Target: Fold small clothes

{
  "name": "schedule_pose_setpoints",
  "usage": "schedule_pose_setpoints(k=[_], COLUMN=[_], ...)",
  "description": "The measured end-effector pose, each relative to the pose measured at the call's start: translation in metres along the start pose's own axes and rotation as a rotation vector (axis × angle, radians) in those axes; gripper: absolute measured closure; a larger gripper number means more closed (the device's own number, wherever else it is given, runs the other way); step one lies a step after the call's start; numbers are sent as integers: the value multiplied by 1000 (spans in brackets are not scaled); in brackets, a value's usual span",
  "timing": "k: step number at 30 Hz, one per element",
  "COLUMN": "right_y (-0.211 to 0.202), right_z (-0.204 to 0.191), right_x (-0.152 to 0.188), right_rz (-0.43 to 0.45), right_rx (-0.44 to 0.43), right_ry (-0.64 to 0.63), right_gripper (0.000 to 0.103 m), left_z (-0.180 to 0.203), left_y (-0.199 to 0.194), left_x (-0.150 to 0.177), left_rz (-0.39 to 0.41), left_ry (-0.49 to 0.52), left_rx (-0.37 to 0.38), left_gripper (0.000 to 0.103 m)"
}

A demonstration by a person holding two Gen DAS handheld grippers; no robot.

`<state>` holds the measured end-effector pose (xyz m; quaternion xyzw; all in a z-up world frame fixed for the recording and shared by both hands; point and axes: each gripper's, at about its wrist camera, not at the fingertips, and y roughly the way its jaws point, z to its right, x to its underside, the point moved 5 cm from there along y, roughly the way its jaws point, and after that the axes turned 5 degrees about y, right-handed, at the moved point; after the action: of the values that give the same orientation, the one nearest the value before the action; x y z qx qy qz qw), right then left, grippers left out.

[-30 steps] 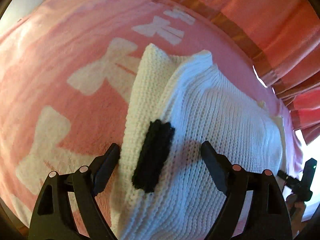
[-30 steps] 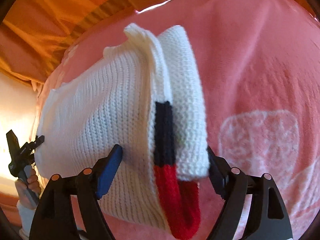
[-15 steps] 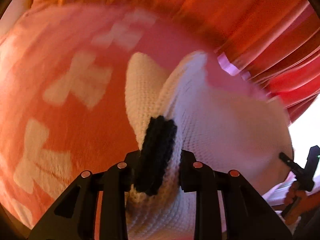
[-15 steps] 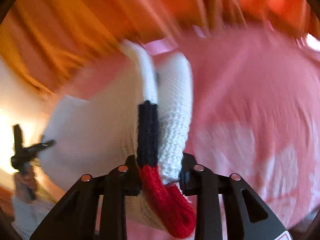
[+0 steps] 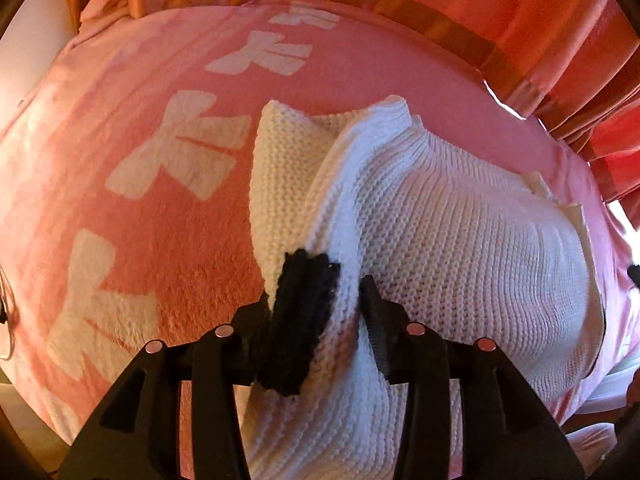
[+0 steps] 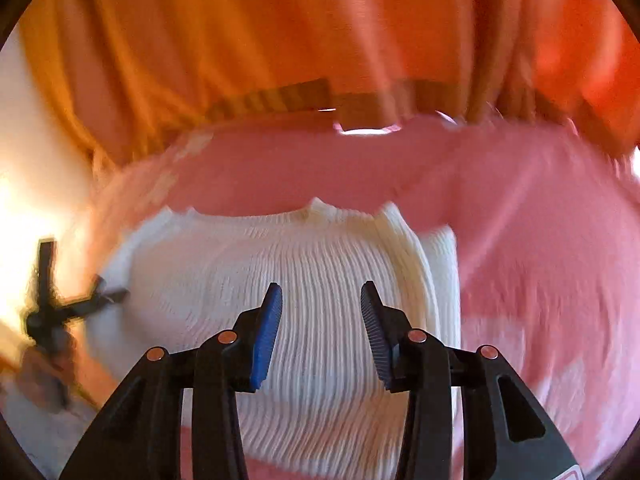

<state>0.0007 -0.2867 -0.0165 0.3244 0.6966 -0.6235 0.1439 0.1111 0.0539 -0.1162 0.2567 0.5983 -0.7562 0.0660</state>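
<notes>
My left gripper [image 5: 316, 312] has its fingers [image 5: 374, 332] pinched on the near edge of the white knit sweater [image 5: 460, 248], right at the black cuff [image 5: 298, 320], which bunches up between them along with the white layers beside it. The sweater lies on the pink blanket [image 5: 160, 160] of the bed, with orange curtains [image 5: 440, 12] hanging behind. One sleeve looks already folded in over the body, running from the far collar edge down to my grip, so I judge the side folds at least partly done.

My right gripper [image 6: 320, 324] hangs over the ribbed body of the sweater with its fingers parted and nothing between them. That view is blurred, so I cannot tell how close it sits to the cloth. No red cuff shows from either side.

What seems left: bringing the held hem end over toward the collar to halve the bundle, then smoothing it flat. The knit is thick and springy, so I expect the layers may slip apart if lifted from one corner only.
</notes>
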Motion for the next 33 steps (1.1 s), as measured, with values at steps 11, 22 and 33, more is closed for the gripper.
schedule_pose_setpoints(k=[11,22,33], right_y=[92,64,120], right_z=[59,44,-105], right_x=[-23,-49,13], right_rz=[-192,-36,-251], right_rx=[56,308,-78], right_ry=[107,-5,-267], right_gripper=[96,75,102], left_z=[-11,-12,-6], left_y=[6,9,8], left_x=[-3,-4,-5], left_rz=[2,-2,-4], left_ry=[-5,-15,-41], left_rx=[28,39,21], left_gripper=[47,46,46])
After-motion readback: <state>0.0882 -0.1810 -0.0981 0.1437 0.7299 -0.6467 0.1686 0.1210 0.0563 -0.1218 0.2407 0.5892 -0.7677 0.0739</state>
